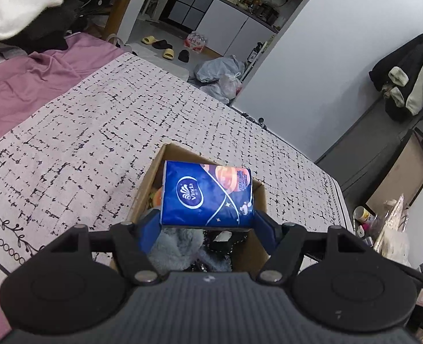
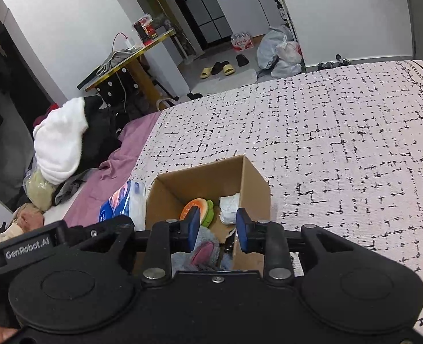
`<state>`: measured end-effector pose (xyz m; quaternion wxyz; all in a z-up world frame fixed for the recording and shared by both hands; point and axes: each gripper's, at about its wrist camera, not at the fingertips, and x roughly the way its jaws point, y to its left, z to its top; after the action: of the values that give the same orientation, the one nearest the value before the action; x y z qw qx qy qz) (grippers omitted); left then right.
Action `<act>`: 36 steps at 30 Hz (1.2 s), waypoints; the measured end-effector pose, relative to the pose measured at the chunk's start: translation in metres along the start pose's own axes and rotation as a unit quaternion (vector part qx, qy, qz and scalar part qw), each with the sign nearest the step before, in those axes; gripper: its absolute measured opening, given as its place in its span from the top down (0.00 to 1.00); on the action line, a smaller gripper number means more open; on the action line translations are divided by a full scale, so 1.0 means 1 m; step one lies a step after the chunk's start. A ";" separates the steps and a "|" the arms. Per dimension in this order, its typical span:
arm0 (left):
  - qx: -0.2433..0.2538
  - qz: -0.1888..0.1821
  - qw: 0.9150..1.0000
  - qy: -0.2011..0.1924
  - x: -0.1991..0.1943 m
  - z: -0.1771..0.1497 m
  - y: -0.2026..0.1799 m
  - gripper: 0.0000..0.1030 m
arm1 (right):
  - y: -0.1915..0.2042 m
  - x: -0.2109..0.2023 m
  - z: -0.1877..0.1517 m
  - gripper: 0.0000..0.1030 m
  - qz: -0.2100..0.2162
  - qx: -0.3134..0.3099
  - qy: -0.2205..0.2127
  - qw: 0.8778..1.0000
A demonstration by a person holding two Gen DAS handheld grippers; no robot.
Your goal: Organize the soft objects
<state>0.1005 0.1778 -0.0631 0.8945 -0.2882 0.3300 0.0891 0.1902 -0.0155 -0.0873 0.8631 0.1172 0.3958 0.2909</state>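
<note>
My left gripper (image 1: 207, 223) is shut on a blue Vinda tissue pack (image 1: 207, 193), pinched by its sides and held over an open cardboard box (image 1: 258, 197) on the bed. In the right wrist view the same pack (image 2: 122, 200) hangs at the box's left wall. My right gripper (image 2: 217, 223) hovers over the box (image 2: 200, 175), its blue pads a little apart with nothing between them. Inside the box lie an orange-and-green plush toy (image 2: 200, 209), a crumpled white soft item (image 2: 230, 205) and a grey-blue fluffy item (image 2: 208, 246).
The box stands on a white bedspread with black dashes (image 2: 340, 143), beside a purple sheet (image 1: 25, 80). A heap of white and black clothes (image 2: 62, 140) lies at the bed's left end. Beyond the bed are slippers, plastic bags (image 2: 280, 51) and a side table (image 2: 131, 54).
</note>
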 end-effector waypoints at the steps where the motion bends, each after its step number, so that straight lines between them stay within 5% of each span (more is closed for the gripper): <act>1: 0.004 -0.002 1.000 0.001 0.001 0.001 -0.003 0.33 | -0.001 -0.003 0.000 0.71 -0.001 -0.001 -0.001 1.000; 12: 0.029 -0.029 0.999 -0.013 0.010 0.007 -0.022 0.29 | -0.018 -0.037 0.012 0.61 -0.014 0.004 -0.028 1.000; 25: 0.053 0.005 0.998 0.037 0.000 -0.004 -0.037 0.18 | -0.038 -0.061 0.006 0.51 -0.007 0.026 -0.027 0.999; 36: 0.130 0.029 0.989 0.061 -0.028 -0.023 -0.061 0.08 | -0.052 -0.102 0.007 0.20 -0.014 0.025 -0.041 0.999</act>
<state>0.0876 0.1158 -0.0315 0.8997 -0.1642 0.4009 0.0538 0.1643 -0.1179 -0.0428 0.8795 0.1450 0.3686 0.2636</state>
